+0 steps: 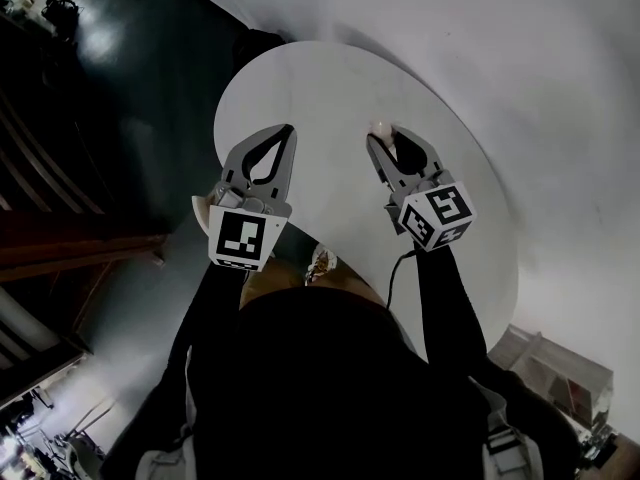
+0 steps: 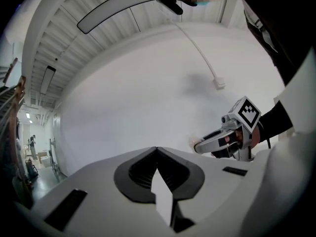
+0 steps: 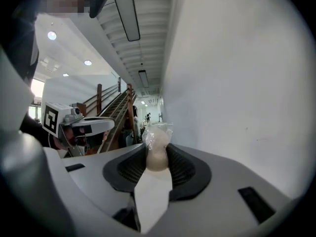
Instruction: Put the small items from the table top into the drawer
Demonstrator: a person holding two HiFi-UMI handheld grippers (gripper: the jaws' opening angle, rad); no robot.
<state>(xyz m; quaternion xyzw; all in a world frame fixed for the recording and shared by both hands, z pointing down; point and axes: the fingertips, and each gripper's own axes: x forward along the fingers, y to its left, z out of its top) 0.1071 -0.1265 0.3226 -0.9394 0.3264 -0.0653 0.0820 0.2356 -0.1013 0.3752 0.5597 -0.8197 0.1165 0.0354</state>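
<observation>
My right gripper (image 1: 386, 138) is shut on a small pale sweet in a clear wrapper (image 1: 381, 127), held above the round white table top (image 1: 330, 78). In the right gripper view the wrapped sweet (image 3: 157, 154) sits pinched between the dark pads (image 3: 183, 169), its wrapper sticking out past the tips. My left gripper (image 1: 289, 131) hangs beside it over the table's left part, jaws closed together with nothing between them. The left gripper view shows its own tips (image 2: 157, 149) meeting, and the right gripper (image 2: 197, 144) off to the right with the pale sweet at its tip.
A dark floor (image 1: 130, 88) lies left of the table, and a white wall (image 1: 560, 88) curves behind it. A staircase (image 3: 111, 105) shows far off in the right gripper view. Pale furniture (image 1: 560, 373) stands at the lower right.
</observation>
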